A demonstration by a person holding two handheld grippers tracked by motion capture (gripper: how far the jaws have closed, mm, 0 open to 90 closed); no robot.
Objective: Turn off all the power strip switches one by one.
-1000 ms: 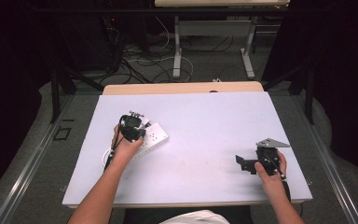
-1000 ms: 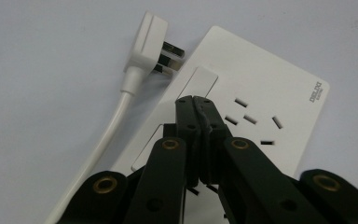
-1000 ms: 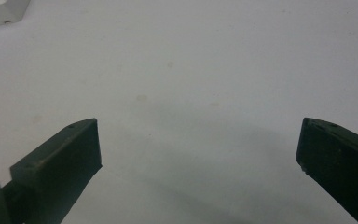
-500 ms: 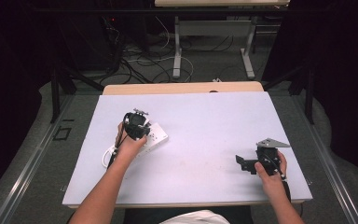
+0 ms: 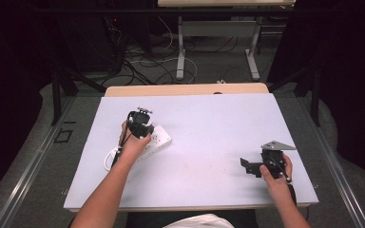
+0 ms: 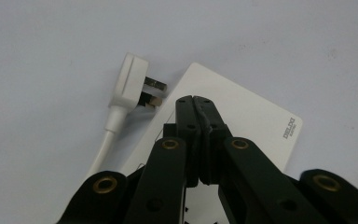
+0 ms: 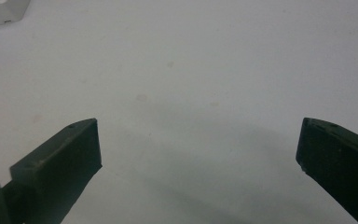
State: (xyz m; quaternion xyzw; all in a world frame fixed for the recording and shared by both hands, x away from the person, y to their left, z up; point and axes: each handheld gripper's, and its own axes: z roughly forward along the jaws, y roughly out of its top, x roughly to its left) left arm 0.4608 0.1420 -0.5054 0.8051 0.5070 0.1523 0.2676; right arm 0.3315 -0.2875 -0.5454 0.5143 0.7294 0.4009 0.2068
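The clenched left hand-held gripper (image 6: 195,100) presses the power strip (image 6: 242,116); it could slide toward the surface's left edge. The right hand-held gripper (image 7: 198,149) rests released.

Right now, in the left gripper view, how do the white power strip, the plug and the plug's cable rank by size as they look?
1. White power strip, clearly largest, though black fingers cover part of it.
2. Plug.
3. Cable: thin, and running out of view, so its rank against the plug is unsure.
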